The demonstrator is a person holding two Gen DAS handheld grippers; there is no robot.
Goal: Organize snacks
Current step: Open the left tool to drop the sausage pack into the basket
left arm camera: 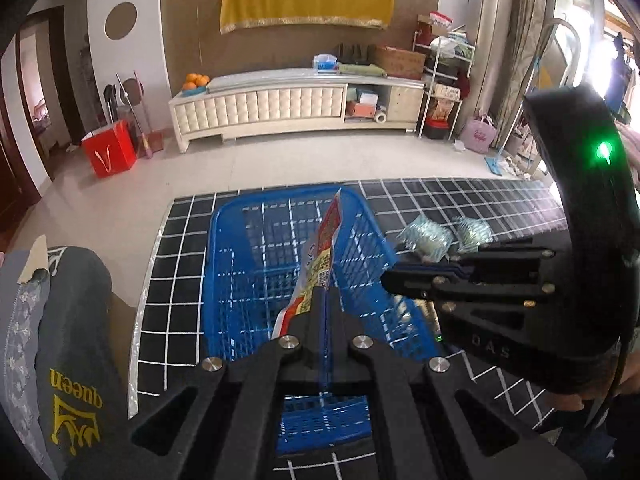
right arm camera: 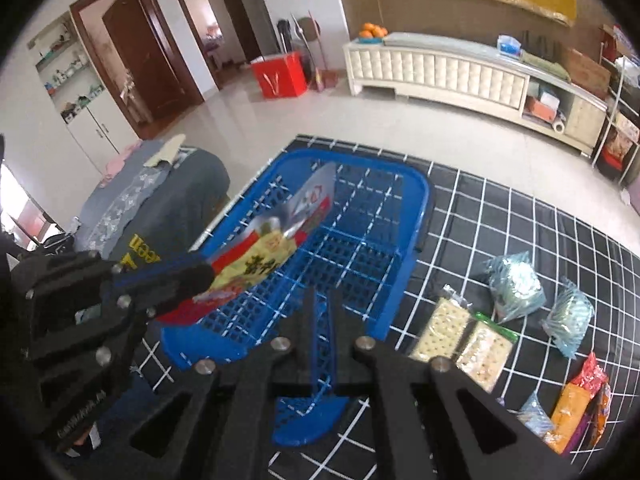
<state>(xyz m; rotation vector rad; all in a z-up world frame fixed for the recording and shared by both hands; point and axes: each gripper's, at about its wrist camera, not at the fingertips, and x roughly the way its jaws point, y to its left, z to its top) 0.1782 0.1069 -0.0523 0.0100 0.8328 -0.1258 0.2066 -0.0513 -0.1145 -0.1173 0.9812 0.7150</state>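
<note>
Blue plastic lattice basket sits on my black white-gridded counter. My left hand-held gripper is clenched on a glossy red-and-yellow snack packet, holding it edge-on and tilted over the basket interior. Left view shows only that thin edge; right view shows the packet's flat face with yellow label and silvery top, hanging above the basket's left side, not touching the floor of it.

My right hand-held gripper comes in from the right, level, tips near the basket's right rim; its fingers look closed together with nothing between them.

Only the right view shows the rest on the counter to the right of the basket: two clear-wrapped cracker packs side by side, two crinkly pale blue-green bags behind them, and an orange-and-red bag cluster at the far right. Left view catches just the two blue-green bags.
</note>
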